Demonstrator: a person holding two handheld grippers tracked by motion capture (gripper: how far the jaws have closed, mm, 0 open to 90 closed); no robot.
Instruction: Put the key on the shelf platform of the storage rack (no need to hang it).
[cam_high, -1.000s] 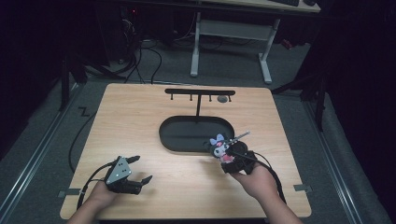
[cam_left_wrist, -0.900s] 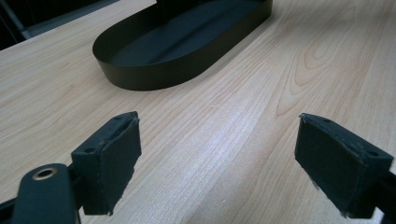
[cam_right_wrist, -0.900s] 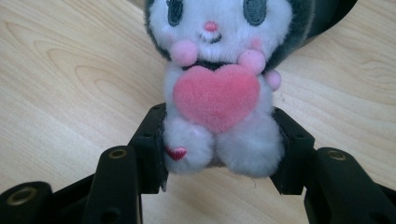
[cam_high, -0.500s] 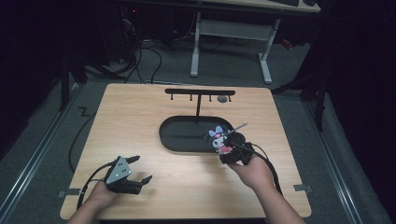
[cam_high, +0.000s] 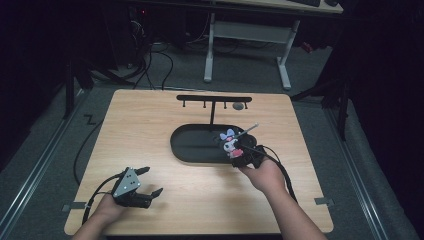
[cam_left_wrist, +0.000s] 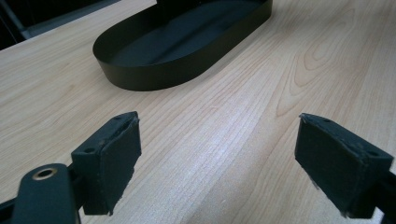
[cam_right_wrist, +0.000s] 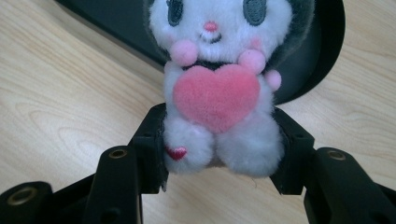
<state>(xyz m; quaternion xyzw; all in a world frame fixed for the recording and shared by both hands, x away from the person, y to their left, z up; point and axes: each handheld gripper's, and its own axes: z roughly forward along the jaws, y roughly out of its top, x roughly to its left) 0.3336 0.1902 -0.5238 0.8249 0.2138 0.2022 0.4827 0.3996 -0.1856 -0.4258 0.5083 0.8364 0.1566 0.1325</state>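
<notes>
a white desk frame (cam_high: 245, 37) is seen on the grey floor (cam_high: 320, 105), well beyond the fingers (cam_high: 142, 171) of the left gripper (cam_high: 155, 180). black cables (cam_high: 150, 60) are strewn beside it. a tape mark (cam_high: 74, 205) is stuck near those fingers, off the table edge.

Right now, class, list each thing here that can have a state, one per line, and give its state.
Left gripper: open, holding nothing, low over the table.
Right gripper: shut on the plush toy.
Plush toy: upright, clamped by its lower body, at the tray's near right edge.
Black tray: its visible floor is bare.
Hook stand: upright behind the tray, one small dark thing at its right end.
</notes>
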